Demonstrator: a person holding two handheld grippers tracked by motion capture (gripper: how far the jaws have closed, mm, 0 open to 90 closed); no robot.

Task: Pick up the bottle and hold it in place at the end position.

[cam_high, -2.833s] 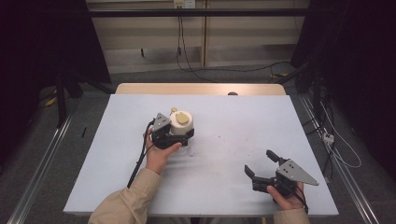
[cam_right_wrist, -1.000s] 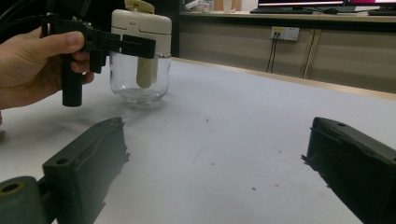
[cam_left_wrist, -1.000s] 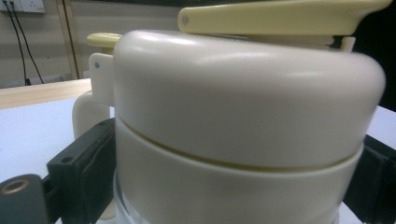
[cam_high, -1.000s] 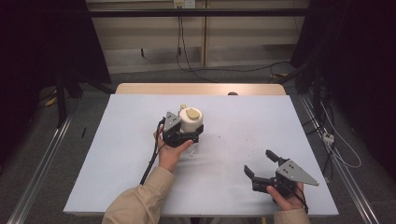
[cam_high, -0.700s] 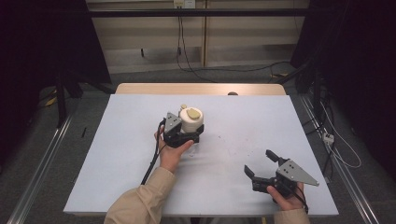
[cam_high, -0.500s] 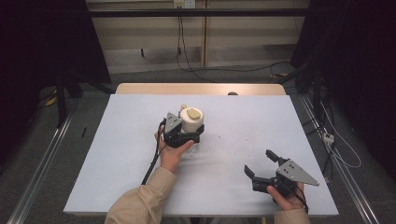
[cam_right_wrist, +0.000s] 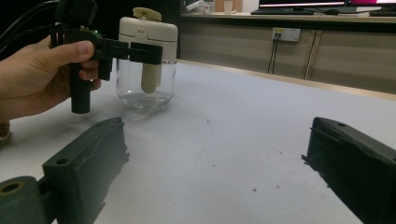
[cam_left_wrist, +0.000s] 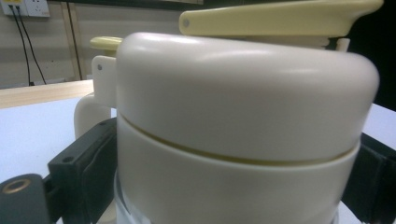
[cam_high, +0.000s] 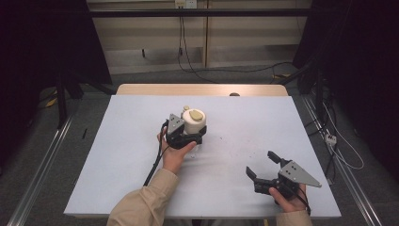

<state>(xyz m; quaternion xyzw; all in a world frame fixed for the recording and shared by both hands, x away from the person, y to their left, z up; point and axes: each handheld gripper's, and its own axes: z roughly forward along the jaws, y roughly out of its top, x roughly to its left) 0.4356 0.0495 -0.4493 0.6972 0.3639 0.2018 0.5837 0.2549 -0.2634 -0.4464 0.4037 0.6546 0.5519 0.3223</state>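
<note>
A clear glass jar (cam_high: 194, 120) with a cream lid, a cream handle and a yellowish flip lever on top stands near the middle of the white table (cam_high: 113, 169). My left gripper (cam_high: 192, 135) is shut on the jar just under its lid, one jaw on each side. In the left gripper view the cream lid (cam_left_wrist: 243, 116) sits close up between the black jaws. The right gripper view shows the jar (cam_right_wrist: 145, 88) at the upper left, its base on or just above the table. My right gripper (cam_high: 261, 163) rests open at the near right, holding nothing.
A wooden strip (cam_high: 202, 89) runs along the table's far edge. Cables (cam_high: 221, 70) lie on the floor beyond it, and metal rails (cam_high: 42, 165) flank the table. A few dark specks (cam_right_wrist: 254, 190) dot the surface between the grippers.
Over the earlier frames my left gripper carried the jar a little to the right and farther away. It has held still for the last second. The right gripper has not moved.
</note>
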